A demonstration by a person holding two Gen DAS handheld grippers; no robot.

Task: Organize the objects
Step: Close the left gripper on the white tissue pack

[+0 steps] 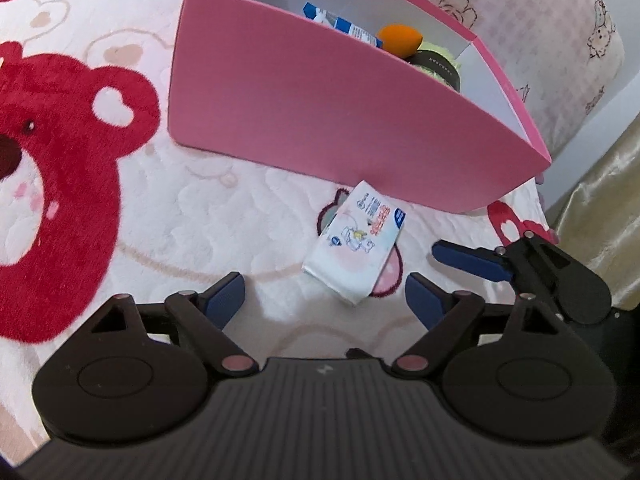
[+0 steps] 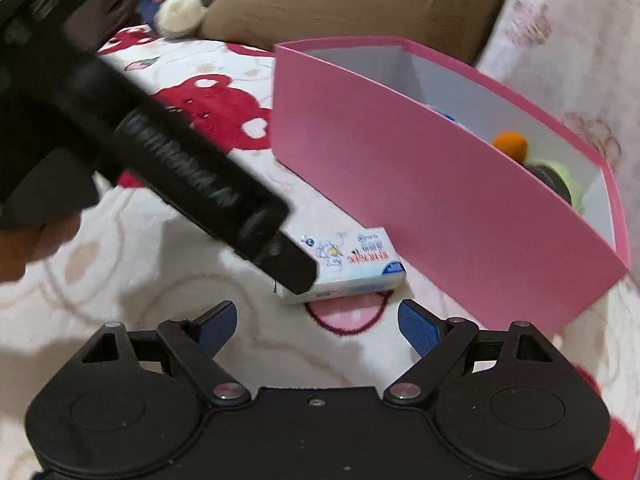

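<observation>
- Between the spread fingers of the left tool (image 1: 324, 298), nothing is held; its blue pads (image 1: 226, 296) stand wide apart above the bed blanket (image 1: 160, 208), with the tissue pack (image 1: 354, 242) just ahead of the gap and slightly toward the right finger.
- Close beside it, the right tool (image 2: 316, 320) is likewise wide open and holds nothing; in the left wrist view one of its blue fingertips (image 1: 468, 258) shows just right of the pack, apparently short of touching it.
- From the right wrist view, the left tool's dark body crosses in front and covers one end of the tissue pack (image 2: 352, 262), so how near its fingers are to that end cannot be told there.
- The pack lies flat on the blanket, printed face up, just beside the near wall of the pink box (image 1: 320, 100) (one corner looks almost under the wall's lower edge, though contact is unclear).
- Inside the box there already sit a blue-and-white carton (image 1: 340, 24), an orange ball-like thing (image 1: 400, 38), a dark round container (image 1: 434, 66) and something pale green, all toward one end.
- My judgement: the step in hand is the reach for the tissue pack, the one loose item in view on the bed.
- The next move calls for one tool to straddle the pack across its narrow width, close gently (it looks soft and will squash), lift clear of the box wall and set it in the free end.
- Both tools converging on one small pack risks a collision; one should likely give way.
</observation>
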